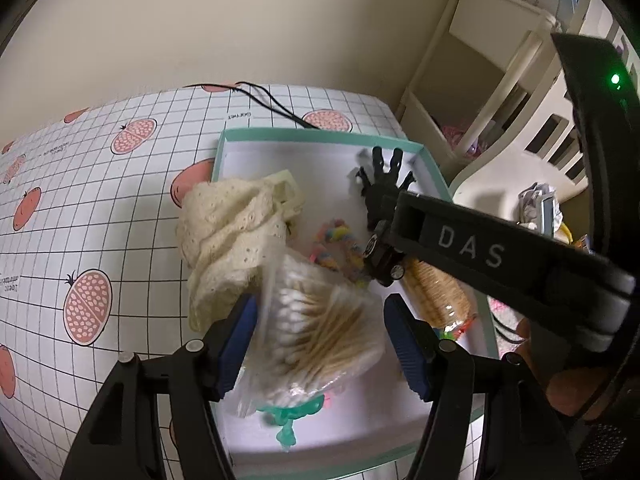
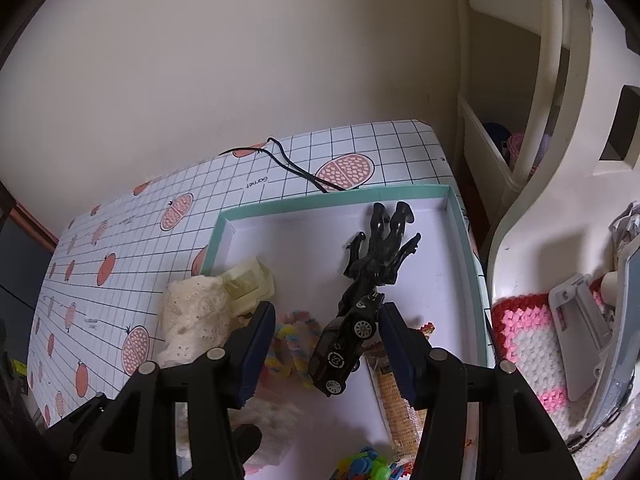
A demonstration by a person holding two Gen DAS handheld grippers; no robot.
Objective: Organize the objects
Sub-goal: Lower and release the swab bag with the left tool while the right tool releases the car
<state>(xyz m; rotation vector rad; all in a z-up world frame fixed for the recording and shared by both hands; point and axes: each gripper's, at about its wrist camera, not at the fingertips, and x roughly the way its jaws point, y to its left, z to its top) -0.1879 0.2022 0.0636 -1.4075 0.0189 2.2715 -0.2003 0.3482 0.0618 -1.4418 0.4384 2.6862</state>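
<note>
The left claw (image 1: 320, 344) reaches forward over the teal-rimmed box (image 1: 320, 133) on the counter (image 1: 80, 200), its blue pads spread wide around a bag of cotton swabs (image 1: 320, 332); whether they touch it I cannot tell. The right claw (image 2: 328, 346), marked "DAS", tilts down over the same box, open, with a black toy car (image 2: 344, 348) between its pads, its door numbered 63.

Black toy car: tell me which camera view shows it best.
The right wrist view. The black toy car sits whole, wheels and roof marking visible, between the open right gripper fingers. In the left wrist view only part of it shows, the rest hidden behind the right gripper's body.
</note>
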